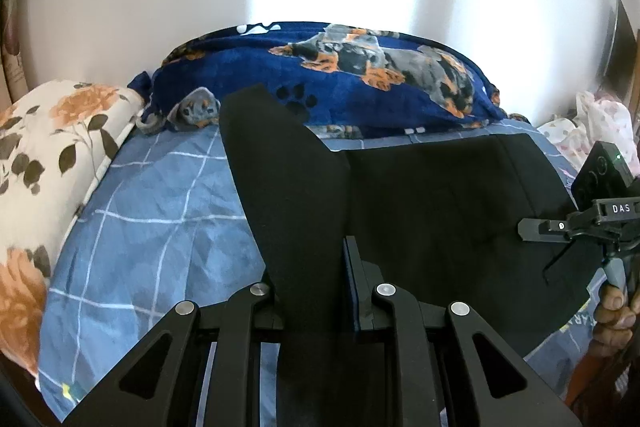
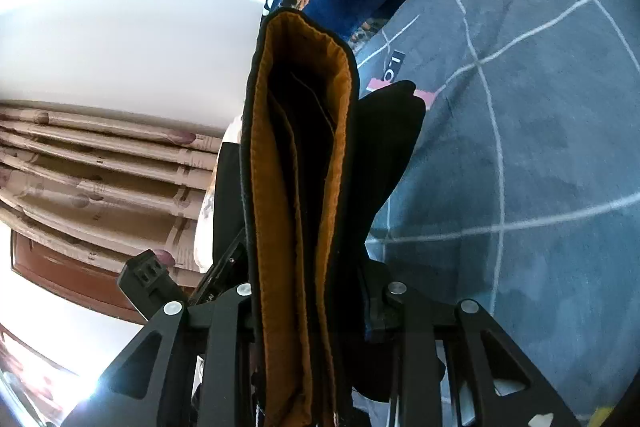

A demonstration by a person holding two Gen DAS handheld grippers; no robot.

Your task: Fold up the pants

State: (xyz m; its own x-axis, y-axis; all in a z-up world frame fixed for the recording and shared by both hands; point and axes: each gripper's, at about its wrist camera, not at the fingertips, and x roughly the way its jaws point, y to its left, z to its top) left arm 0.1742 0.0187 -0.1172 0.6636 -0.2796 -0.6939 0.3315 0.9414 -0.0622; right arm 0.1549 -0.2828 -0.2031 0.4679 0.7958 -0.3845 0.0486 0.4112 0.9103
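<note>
Blue checked bed (image 1: 160, 211) carries black pants (image 1: 440, 203); left tool (image 1: 310, 267) and right tool (image 2: 304, 267) each pinch a lifted fabric fold.

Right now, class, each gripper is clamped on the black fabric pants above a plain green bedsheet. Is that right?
Not quite. The left wrist view shows the bedsheet is blue with white check lines, not plain green. The left gripper and right gripper do each clamp the black fabric pants.

- "DAS" stood in white letters on a black bar of the right gripper (image 1: 560, 227), seen from the left wrist view.
- Partial yellow letters, seemingly "ARA", showed on the blue checked bedsheet (image 1: 152, 211); further sheet lettering was unreadable.
</note>
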